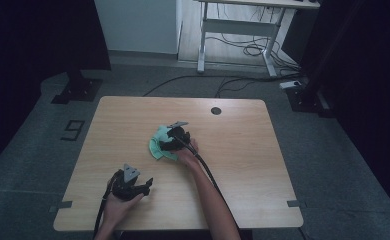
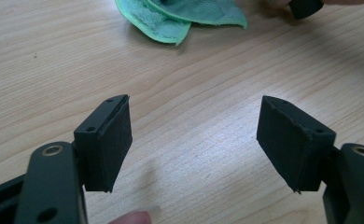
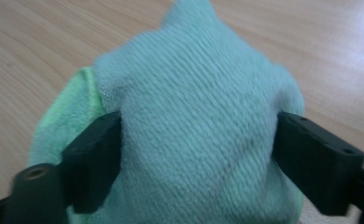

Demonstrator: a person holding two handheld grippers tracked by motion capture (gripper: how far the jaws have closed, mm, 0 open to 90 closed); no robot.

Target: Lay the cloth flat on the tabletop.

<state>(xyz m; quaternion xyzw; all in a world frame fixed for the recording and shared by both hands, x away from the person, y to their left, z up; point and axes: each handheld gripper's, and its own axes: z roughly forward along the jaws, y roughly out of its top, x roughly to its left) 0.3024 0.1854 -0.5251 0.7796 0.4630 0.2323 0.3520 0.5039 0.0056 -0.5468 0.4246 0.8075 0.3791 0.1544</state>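
My right gripper (image 3: pixel 196 154) straddles the green cloth (image 3: pixel 194 135), jaws wide, pads not yet pinching. Closing here may bunch several layers. At seven o'clock, my left gripper (image 2: pixel 194 140) gapes empty.

Cloth (image 1: pixel 158 146) on my table (image 1: pixel 243 150), near its middle; my right gripper (image 1: pixel 166 144) upon it, cloth bunched between its jaws; my left gripper (image 1: pixel 145 186) nearer me, leftward, well apart.
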